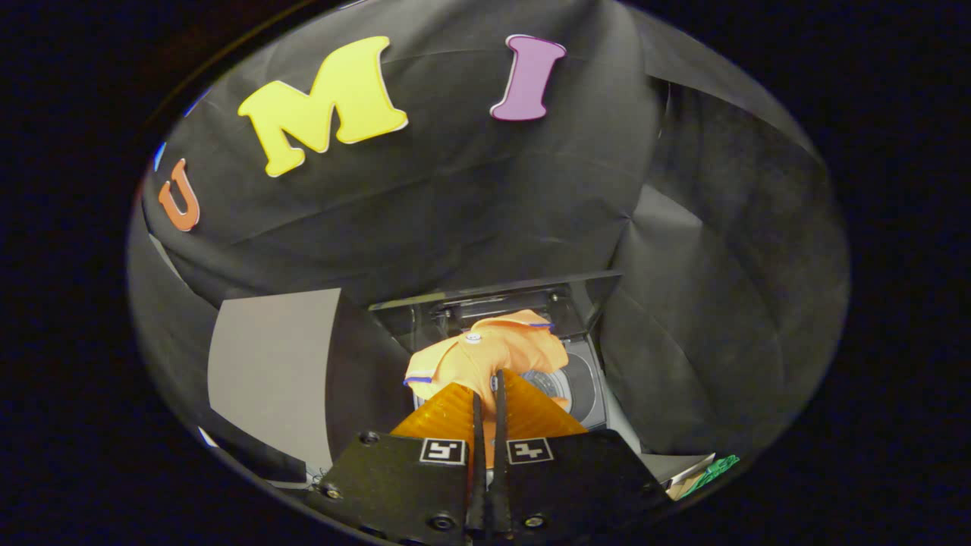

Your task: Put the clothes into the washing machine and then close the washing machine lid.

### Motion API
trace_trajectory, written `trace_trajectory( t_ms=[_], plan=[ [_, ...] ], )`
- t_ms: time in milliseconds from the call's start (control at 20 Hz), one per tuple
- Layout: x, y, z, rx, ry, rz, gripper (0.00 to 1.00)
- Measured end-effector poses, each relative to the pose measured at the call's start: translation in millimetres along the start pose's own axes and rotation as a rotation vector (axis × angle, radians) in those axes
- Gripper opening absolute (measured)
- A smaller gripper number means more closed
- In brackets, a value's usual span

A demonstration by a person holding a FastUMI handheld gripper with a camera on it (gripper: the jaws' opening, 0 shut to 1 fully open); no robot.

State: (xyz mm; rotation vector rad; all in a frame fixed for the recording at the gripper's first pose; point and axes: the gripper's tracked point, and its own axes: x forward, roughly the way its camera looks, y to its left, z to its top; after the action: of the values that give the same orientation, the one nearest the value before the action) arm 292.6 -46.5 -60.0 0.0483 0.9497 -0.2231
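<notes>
A small orange fabric shirt with blue trim [489, 350] is pinched by the gripper [489, 390], its fingers pressed together, and is held directly above the open grey washing machine's drum [582, 383], lid [501, 292] raised behind.

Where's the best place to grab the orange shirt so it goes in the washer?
Where the gripper already has it: its fingers are shut on the shirt's near edge, coming from the front and above. The rest hangs ahead over the washer's open drum, lid up behind, so it can probably drop straight in.
</notes>
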Motion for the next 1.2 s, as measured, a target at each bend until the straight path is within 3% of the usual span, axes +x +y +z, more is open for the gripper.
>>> trace_trajectory(
  t_ms=[550, 1200],
  plan=[
    [38.4, -33.3, -25.3, 0.158, 0.086, 0.09, 0.07],
    [89.8, -17.4, -44.4, 0.131, 0.137, 0.133, 0.07]
  ],
)
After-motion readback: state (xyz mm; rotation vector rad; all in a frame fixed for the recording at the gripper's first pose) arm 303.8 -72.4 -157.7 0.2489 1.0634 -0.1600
